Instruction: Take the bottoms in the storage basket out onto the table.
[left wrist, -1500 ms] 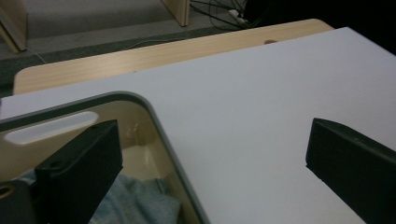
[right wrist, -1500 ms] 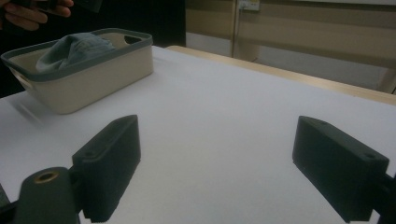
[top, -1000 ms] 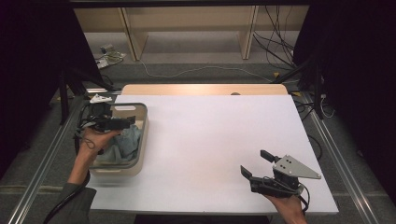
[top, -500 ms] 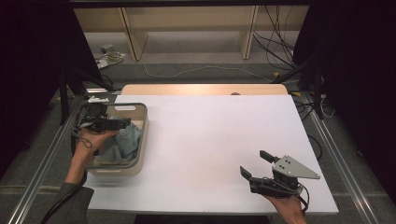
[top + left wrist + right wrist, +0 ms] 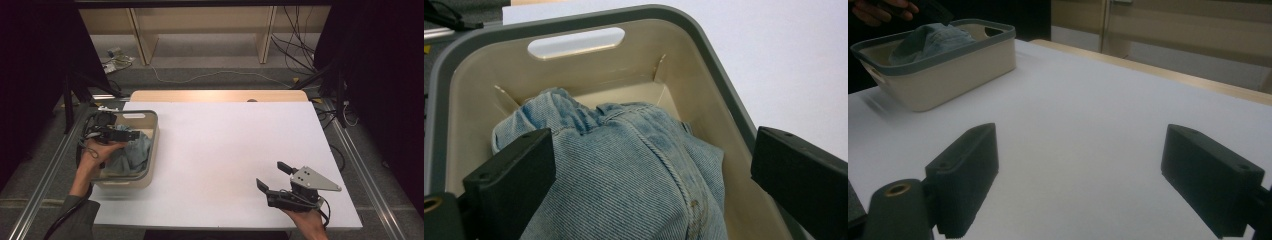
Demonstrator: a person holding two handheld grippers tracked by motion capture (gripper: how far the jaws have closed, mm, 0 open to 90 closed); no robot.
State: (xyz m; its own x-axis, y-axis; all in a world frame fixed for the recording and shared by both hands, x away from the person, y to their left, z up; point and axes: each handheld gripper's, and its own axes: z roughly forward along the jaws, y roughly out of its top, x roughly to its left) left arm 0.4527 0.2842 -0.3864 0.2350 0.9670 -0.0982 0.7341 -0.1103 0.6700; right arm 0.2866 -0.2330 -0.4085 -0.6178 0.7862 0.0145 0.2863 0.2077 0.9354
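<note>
Denim [image 5: 634,170] lay bunched in the basket [image 5: 574,20] beneath the released left tongs [image 5: 651,165]; a shallow pinch could slip off a fold. Right tongs [image 5: 1080,170] hovered released above the surface [image 5: 1128,115].

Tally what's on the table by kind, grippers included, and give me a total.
Bins: 1, the cream bin with a grey rim at the table's left edge.
Denim garments: 1, the blue denim bundle lying in the bin.
Grippers: 2, the left gripper open above the denim, the right gripper open over bare table.
Total: 4.
</note>
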